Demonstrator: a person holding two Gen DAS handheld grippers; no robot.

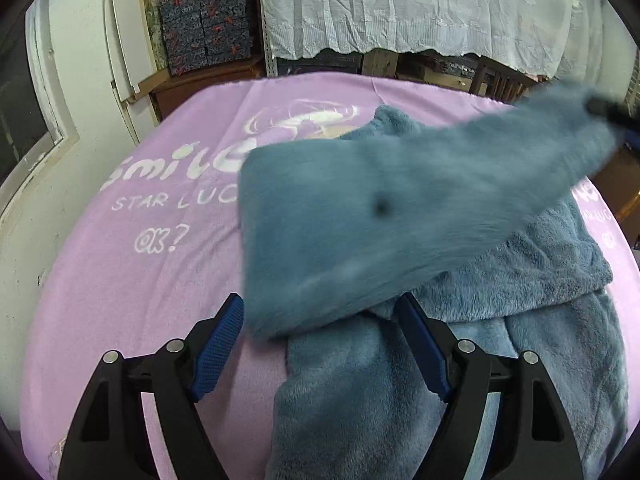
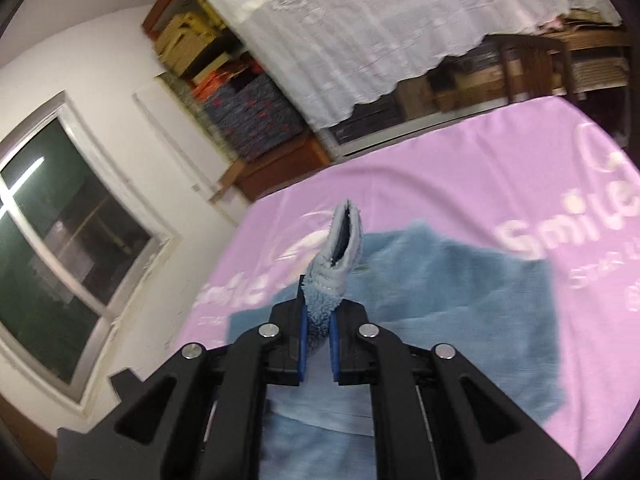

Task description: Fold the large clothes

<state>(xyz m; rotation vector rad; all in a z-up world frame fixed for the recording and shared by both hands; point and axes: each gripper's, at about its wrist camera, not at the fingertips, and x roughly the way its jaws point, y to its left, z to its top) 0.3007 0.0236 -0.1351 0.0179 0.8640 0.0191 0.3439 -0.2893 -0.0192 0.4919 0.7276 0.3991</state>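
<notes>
A fuzzy blue fleece garment (image 1: 400, 220) is lying on a lilac blanket (image 1: 120, 280) printed with white lettering (image 1: 180, 168); black grippers' blue pads (image 1: 218, 348) are showing, beyond a white lace cloth (image 1: 400, 4).

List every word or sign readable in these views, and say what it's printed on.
"Smile": white letters on the purple blanket, cut short by the blue garment in the left view.
"STAR LUC": smaller line below it, the rest hidden.
"OK?": lowest line, same blanket.
Right view repeats "Smile"; the lines under it are too blurred to read.
</notes>
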